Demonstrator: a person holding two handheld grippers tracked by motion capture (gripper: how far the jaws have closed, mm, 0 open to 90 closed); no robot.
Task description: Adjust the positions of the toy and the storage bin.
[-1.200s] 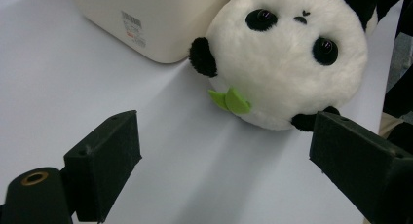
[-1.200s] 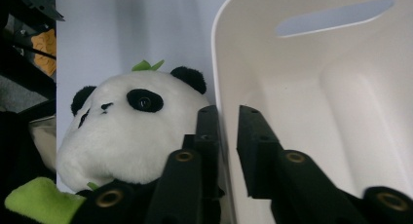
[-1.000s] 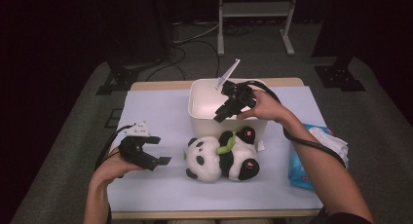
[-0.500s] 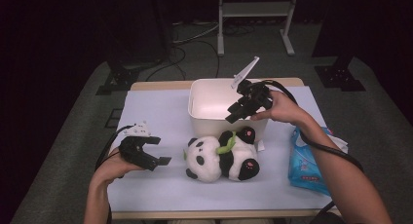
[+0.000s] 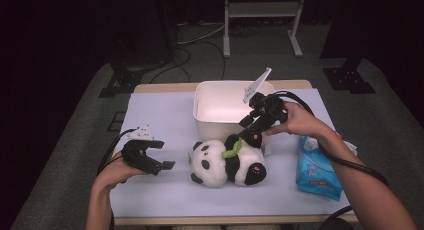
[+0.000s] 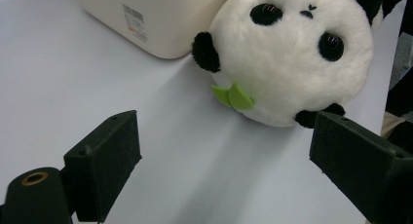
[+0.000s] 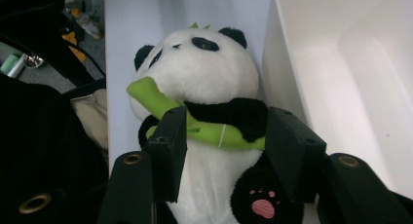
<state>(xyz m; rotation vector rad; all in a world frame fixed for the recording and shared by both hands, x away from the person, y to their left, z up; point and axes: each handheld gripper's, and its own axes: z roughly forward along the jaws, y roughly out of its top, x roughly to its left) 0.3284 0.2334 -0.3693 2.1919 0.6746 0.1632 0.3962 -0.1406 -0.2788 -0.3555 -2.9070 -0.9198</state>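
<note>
A black-and-white panda plush [image 5: 220,165] lies on the pale table in front of a white bin [image 5: 200,107], hugging a green bamboo stalk [image 7: 160,100]. My right gripper [image 5: 248,131] reaches down onto the panda's upper side from the right. Its jaws have just been opening and now straddle the bamboo and the panda's black arm [image 7: 246,117] without squeezing them. Left of the plush, my left gripper [image 5: 162,155] rests low on the table, open and empty. In the left gripper view its jaws [image 6: 226,156] frame the panda's face [image 6: 292,53] and the bin [image 6: 146,19].
A blue tissue pack [image 5: 316,167] lies at the table's right edge, under the right forearm. The bin's inside [image 7: 341,78] looks bare. Bare table [image 5: 160,115] stretches left of the bin. Dark floor, cables and stand legs surround the table.
The right gripper has moved from above the bin to the right and toward the near side, onto the panda, with its jaws spreading. The left gripper has stayed put.
</note>
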